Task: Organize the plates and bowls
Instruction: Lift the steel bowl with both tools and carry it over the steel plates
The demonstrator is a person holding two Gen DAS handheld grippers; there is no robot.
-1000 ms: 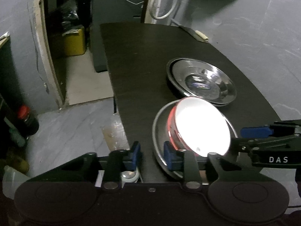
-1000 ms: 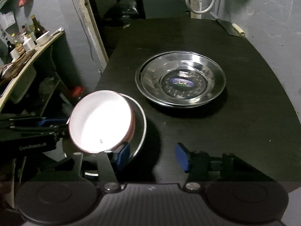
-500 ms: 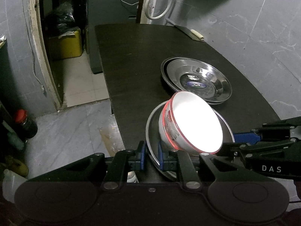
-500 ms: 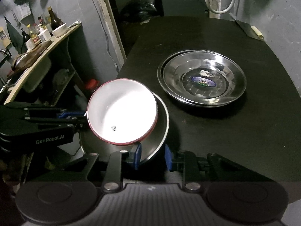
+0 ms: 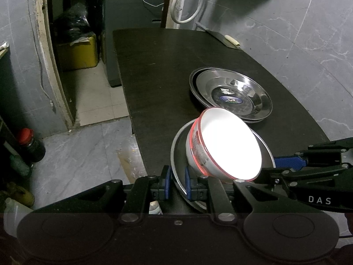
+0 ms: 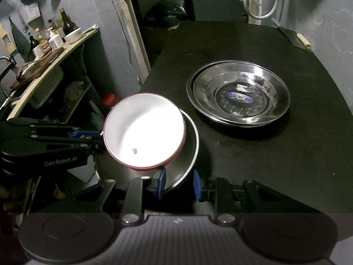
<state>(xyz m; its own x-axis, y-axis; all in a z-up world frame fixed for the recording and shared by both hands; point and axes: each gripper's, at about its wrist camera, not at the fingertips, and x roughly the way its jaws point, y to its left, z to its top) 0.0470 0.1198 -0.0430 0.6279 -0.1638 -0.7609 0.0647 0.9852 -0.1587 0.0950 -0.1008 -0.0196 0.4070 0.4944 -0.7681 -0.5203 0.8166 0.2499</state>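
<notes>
Red-rimmed white bowl (empty) in steel plate, tilted.

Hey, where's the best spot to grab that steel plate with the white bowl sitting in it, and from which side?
Take the steel plate by its thin near rim, from the table's near edge. The white bowl fills the middle, so only the flat lip is free. Both tools already pinch it there: the left tool and the right tool, one on each side.

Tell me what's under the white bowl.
A steel plate sits under the bowl, gripped at its rim by both grippers. The plate's centre is hidden by the bowl.
</notes>
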